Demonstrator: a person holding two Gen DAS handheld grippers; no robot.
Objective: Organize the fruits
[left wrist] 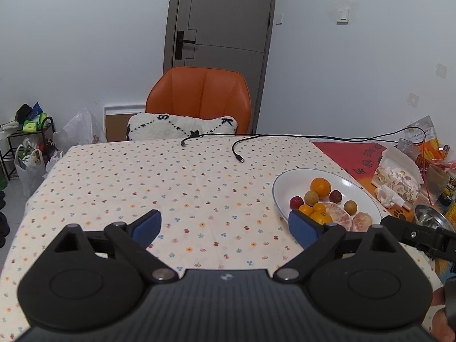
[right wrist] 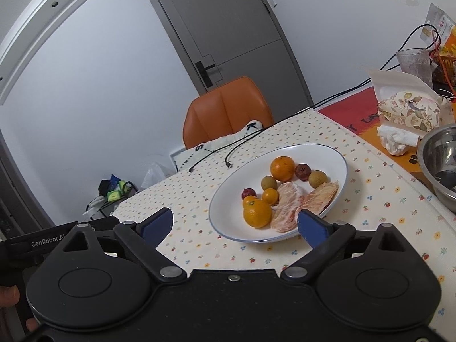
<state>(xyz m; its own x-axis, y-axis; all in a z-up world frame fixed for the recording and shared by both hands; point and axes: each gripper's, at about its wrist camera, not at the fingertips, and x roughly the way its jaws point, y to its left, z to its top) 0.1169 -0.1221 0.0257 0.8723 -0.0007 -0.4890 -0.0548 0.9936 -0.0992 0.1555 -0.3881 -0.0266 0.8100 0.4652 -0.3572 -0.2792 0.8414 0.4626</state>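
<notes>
A white plate (right wrist: 325,154) (left wrist: 296,178) on the dotted tablecloth holds a large orange (right wrist: 282,168) (left wrist: 320,187), smaller oranges (right wrist: 257,213), greenish round fruits (right wrist: 318,178), dark red fruits (right wrist: 302,170) and two peeled citrus pieces (right wrist: 287,206). My right gripper (right wrist: 236,223) hovers open just in front of the plate's near rim, nothing between its blue pads. My left gripper (left wrist: 225,225) is open over bare tablecloth, its right pad overlapping the plate's left edge in view.
Black cables (left wrist: 236,148) lie at the table's far side. An orange chair (left wrist: 199,97) with a white cushion stands behind. A steel bowl (right wrist: 440,159), tissue pack (right wrist: 407,111) and cup (right wrist: 414,62) crowd the right side on a red mat.
</notes>
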